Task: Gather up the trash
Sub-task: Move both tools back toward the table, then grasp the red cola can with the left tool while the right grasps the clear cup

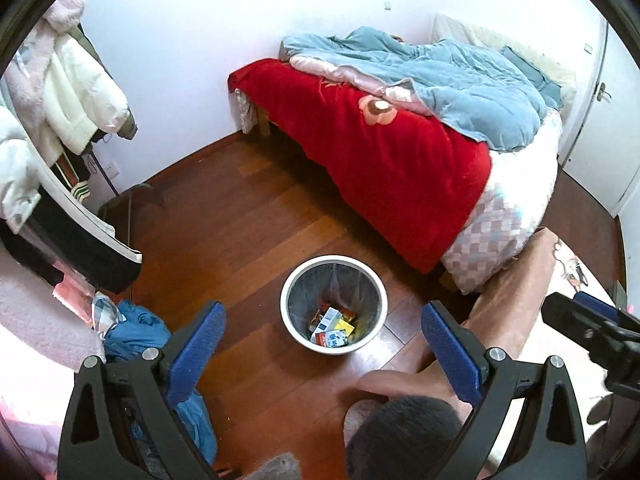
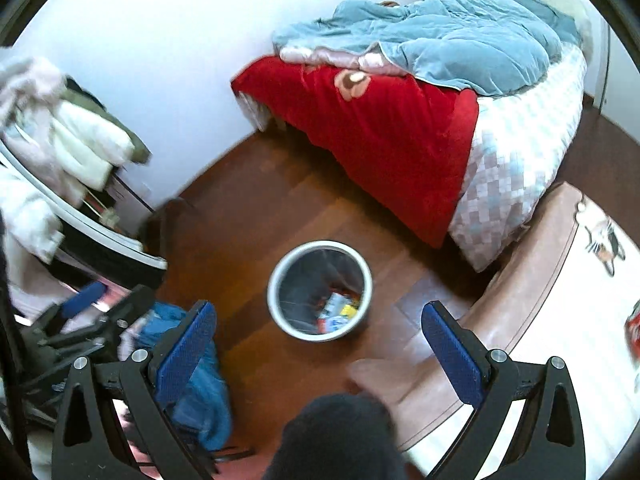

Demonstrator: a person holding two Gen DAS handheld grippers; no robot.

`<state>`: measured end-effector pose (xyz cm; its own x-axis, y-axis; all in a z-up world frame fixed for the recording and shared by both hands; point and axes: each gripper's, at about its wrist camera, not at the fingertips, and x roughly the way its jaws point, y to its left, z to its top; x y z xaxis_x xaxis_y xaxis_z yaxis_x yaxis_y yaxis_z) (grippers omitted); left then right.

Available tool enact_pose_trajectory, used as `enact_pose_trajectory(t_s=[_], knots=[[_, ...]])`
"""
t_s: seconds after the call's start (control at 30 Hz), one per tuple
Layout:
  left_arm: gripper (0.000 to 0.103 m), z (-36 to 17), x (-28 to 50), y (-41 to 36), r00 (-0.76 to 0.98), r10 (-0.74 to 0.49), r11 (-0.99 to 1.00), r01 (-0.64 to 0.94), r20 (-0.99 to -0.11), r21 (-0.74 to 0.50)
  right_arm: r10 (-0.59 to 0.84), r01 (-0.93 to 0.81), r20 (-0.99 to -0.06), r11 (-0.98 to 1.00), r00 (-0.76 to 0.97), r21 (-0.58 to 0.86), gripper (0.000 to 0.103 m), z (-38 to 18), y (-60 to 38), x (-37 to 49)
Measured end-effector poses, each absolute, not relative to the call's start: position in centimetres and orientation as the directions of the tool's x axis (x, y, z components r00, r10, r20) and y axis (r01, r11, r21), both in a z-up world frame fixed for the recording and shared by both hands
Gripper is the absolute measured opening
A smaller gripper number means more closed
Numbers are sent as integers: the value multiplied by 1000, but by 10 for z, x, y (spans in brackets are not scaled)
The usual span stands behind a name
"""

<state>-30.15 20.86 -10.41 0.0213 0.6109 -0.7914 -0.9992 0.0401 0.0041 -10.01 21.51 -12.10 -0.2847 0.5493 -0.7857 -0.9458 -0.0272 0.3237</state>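
Judging by what lies in the bin [image 1: 334,304], we take the collecting to be largely done: several bright cartons and wrappers [image 1: 333,326] already rest at its bottom, on the lined inside. The bin stands on the wooden floor [image 1: 248,216], ahead of and between the fingers of both tongs. Our left tongs [image 1: 324,344] are spread wide and hold nothing; our right tongs [image 2: 320,344] are likewise wide apart and empty. We see no loose litter on the floor near the tongs; a blue cloth heap [image 1: 138,330] lies just left of them, and whether it counts as trash we cannot tell.
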Motion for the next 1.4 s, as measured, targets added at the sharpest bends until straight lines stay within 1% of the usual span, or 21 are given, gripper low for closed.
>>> enact_pose_trajectory(t_s=[0.17,0.3,0.4,0.5,0.53,0.63,0.67,0.7,0.77,0.87,1.03,1.07,1.1,1.13,1.17,1.2,1.23,1.27,1.3,1.33,1.4], knots=[[100,-99,-255,186,64,619,92,-996,-783,-9,583,-897,-737,31,-341,440,103,-103,168,-51],[100,-117,-196,181,88,588,171,-985,-804,17,601,-875,-742,141,-296,463,103,-107,130,7],[100,-143,-136,180,111,535,243,-970,-837,27,599,-853,-772,274,-210,445,103,-122,98,71],[100,-177,-63,176,129,470,312,-950,-873,27,568,-791,-815,447,-110,418,103,-149,57,149],[100,-184,-48,175,129,452,324,-946,-882,28,542,-757,-838,522,-61,393,103,-163,38,184],[100,-217,17,172,133,377,372,-928,-917,19,486,-672,-874,653,20,349,103,-199,0,262],[100,-228,37,171,134,350,389,-921,-927,13,468,-646,-883,685,36,336,101,-212,-11,286],[100,-236,52,169,137,328,402,-916,-935,7,447,-617,-893,716,47,326,92,-225,-20,309],[100,-255,88,167,127,280,421,-907,-952,3,424,-575,-905,750,38,327,83,-249,-30,345],[100,-269,120,160,125,232,439,-898,-965,-10,419,-539,-908,764,-2,354,81,-285,-33,390],[100,-277,154,161,133,190,445,-895,-973,-35,411,-555,-911,754,-20,352,81,-317,-5,417],[100,-278,161,163,141,177,438,-898,-974,-50,410,-557,-912,752,-25,353,76,-321,-2,420],[100,-277,165,165,151,167,430,-900,-974,-66,411,-558,-911,749,-31,357,67,-325,3,422],[100,-279,173,167,170,148,414,-905,-974,-95,405,-562,-914,748,-37,354,64,-331,9,424],[100,-279,179,169,187,130,404,-907,-974,-120,399,-565,-916,747,-39,349,54,-332,14,423],[100,-280,185,170,203,117,398,-906,-972,-141,392,-567,-919,748,-41,344,40,-336,16,423],[100,-281,196,170,238,89,390,-902,-967,-186,387,-566,-921,749,-48,344,40,-339,16,424],[100,-282,204,170,258,70,388,-897,-964,-212,396,-561,-917,747,-54,356,37,-339,15,424],[100,-284,211,171,278,50,387,-891,-959,-238,407,-555,-911,745,-61,370,26,-337,11,425],[99,-286,220,171,304,28,386,-882,-952,-270,401,-557,-914,748,-54,361,22,-334,7,426],[99,-291,243,170,360,-28,383,-858,-932,-343,398,-560,-917,753,-31,345,21,-327,-3,429]])
